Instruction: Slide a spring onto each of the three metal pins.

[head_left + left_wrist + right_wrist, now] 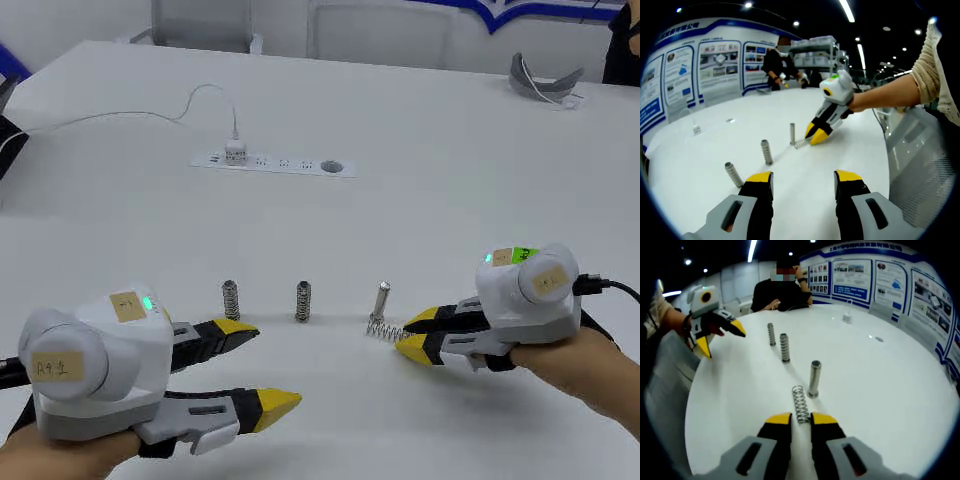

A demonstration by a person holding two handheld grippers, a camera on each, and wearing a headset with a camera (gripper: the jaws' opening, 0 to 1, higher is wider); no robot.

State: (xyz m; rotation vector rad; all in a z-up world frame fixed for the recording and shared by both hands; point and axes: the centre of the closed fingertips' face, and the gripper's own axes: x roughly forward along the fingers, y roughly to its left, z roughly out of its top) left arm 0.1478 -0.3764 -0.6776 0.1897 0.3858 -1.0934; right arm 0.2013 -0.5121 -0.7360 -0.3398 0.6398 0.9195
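Note:
Three metal pins stand in a row on the white table. Springs sit on the left pin (231, 299) and the middle pin (303, 300); the right pin (381, 298) is bare. A loose spring (380, 328) lies at the bare pin's foot, its near end pinched in my right gripper (406, 335). In the right gripper view the spring (800, 409) runs from my right gripper (800, 419) toward the bare pin (814, 377). My left gripper (258, 365) is open, holds nothing and hovers in front of the left pin (732, 174).
A white power strip (272, 163) with a plugged charger and cable lies further back on the table. A grey curved object (545, 80) sits at the far right edge. A person (785, 290) stands behind the table's far side.

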